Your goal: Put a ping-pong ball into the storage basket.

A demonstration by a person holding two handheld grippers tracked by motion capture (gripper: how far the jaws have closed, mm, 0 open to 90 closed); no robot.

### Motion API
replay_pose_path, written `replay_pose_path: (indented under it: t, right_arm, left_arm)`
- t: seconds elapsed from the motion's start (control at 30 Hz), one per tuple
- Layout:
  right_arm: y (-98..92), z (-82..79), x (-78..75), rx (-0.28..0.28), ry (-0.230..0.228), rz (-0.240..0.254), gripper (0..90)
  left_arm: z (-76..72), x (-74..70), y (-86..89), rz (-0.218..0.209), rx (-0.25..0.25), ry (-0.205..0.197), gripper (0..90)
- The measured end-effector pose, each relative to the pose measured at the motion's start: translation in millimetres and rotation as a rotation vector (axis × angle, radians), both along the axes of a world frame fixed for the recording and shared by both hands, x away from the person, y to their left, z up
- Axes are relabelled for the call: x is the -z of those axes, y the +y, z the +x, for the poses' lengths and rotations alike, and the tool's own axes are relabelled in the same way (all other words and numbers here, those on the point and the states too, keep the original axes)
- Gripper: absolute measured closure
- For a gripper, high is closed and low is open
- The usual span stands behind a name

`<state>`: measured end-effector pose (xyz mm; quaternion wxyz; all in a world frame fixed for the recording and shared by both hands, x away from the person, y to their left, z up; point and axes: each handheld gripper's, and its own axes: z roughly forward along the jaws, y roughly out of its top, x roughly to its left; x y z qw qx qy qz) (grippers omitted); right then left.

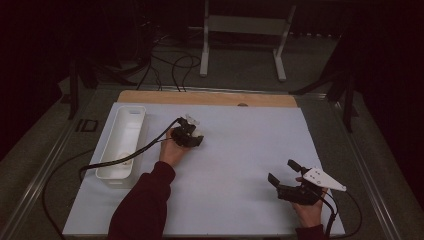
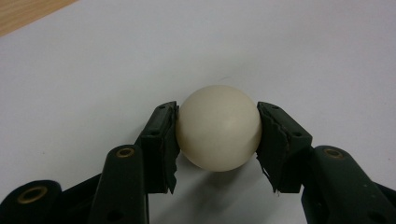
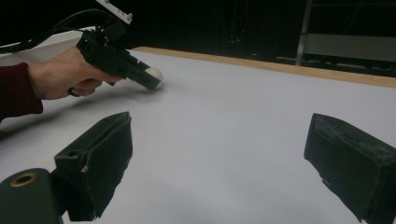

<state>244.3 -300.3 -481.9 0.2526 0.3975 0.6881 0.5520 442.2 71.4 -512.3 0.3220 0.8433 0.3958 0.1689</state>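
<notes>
I have the ball (image 2: 218, 128) clamped in my left gripper (image 2: 217, 140), low on the counter (image 1: 240, 150). Grasp done; carrying it to the tray (image 1: 122, 145) likely remains. Right gripper (image 3: 217, 154) idles, released.

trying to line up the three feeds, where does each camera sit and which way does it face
High view: above the person's side, looking forward and down on the white table; forearms, both hands, left gripper, right gripper and white tray show.
Left gripper view: rides the left gripper, looking along its jaws, pressed on a cream ball.
Right gripper view: rides the right gripper, jaws wide, facing across the table.
Shared: the right gripper view also catches the ball.
</notes>
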Motion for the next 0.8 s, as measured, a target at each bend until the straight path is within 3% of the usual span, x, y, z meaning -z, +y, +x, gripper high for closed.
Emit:
replay_pose_path:
  t: [0.8]
  right_arm:
    - [-0.1,-0.3,-0.2,0.001,0.001,0.001,7.7]
  left_arm:
    - [-4.7,-21.8,0.3,-0.029,-0.001,-0.049,50.8]
